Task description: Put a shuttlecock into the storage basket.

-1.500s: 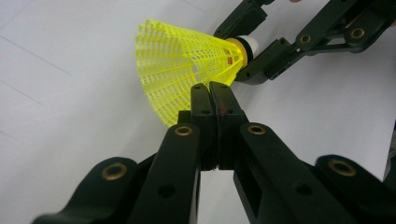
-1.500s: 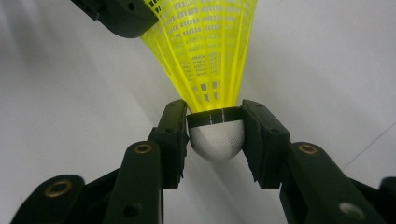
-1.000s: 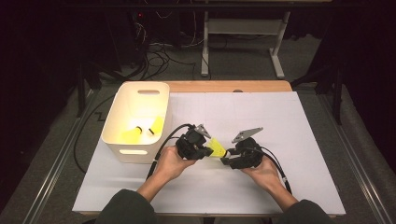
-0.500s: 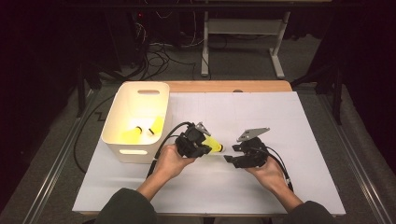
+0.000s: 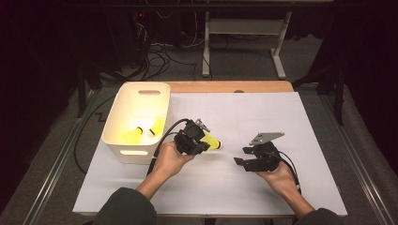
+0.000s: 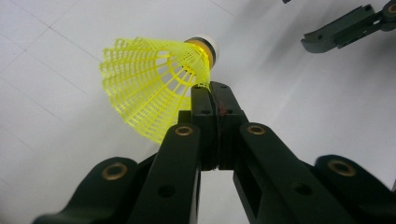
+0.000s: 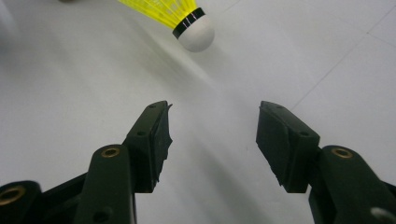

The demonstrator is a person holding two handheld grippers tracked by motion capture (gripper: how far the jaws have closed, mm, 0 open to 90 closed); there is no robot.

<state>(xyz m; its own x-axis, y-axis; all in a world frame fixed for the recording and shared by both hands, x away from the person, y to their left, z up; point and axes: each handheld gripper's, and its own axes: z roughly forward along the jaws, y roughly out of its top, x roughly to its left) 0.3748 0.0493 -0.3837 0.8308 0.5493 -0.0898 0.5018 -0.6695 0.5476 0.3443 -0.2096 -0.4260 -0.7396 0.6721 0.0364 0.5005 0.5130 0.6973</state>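
Observation:
My left gripper [image 5: 205,140] is shut on the mesh skirt of a yellow plastic shuttlecock [image 5: 214,142], held just above the white table sheet. In the left gripper view the pinched skirt [image 6: 149,88] fans out to the left of the closed jaws [image 6: 215,91], and its white cork tip points away. My right gripper [image 5: 240,161] sits to the right of the shuttlecock, apart from it. Its jaws have just been opening and hold nothing [image 7: 212,126]. The cork tip [image 7: 195,33] lies ahead of them, and the left gripper view catches one right jaw [image 6: 345,28].
A white plastic bin [image 5: 133,152] stands at the left of the sheet with two yellow shuttlecocks [image 5: 133,136] inside. The white sheet [image 5: 281,117] covers most of the wooden table. Cables trail from both grippers toward the person, and others lie on the floor behind.
The right gripper has drawn back to the right, away from the shuttlecock, and its jaws have spread. The left gripper keeps its hold and has barely moved.

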